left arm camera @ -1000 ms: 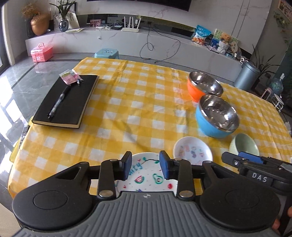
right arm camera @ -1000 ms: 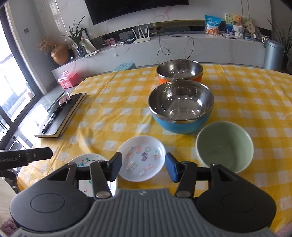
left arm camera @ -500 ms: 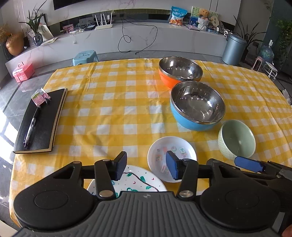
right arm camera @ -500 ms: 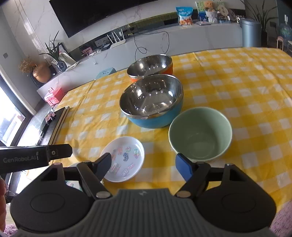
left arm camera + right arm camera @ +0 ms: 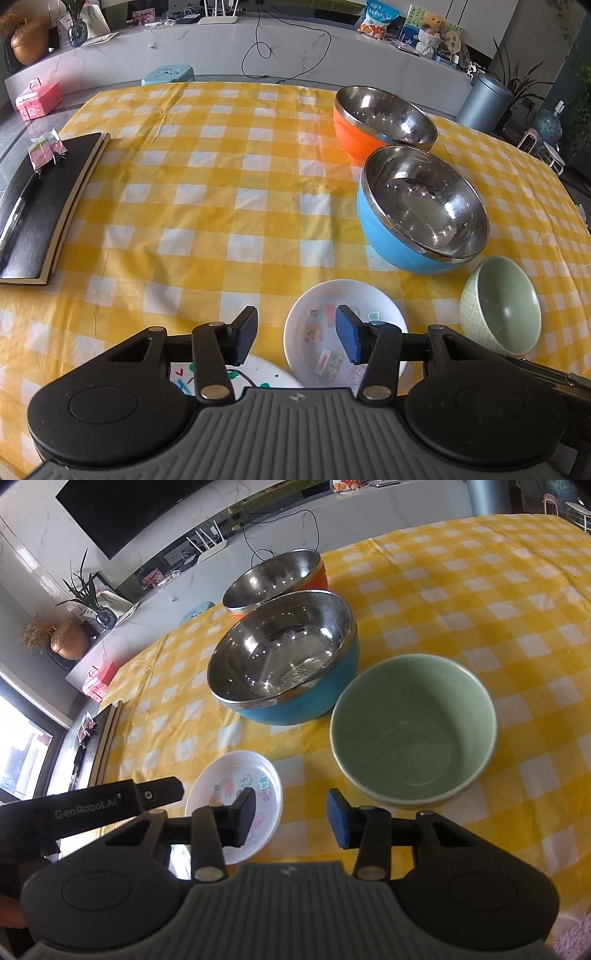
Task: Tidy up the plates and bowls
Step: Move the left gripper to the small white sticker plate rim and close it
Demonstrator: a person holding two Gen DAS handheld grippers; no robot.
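Fingers of your left gripper and right gripper stand apart, gripping nothing, low over the small plate and green bowl on the bench, likely lining up pickups.

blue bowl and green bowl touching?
Apart. The right wrist view shows a strip of yellow checked cloth between the blue bowl and the green bowl.
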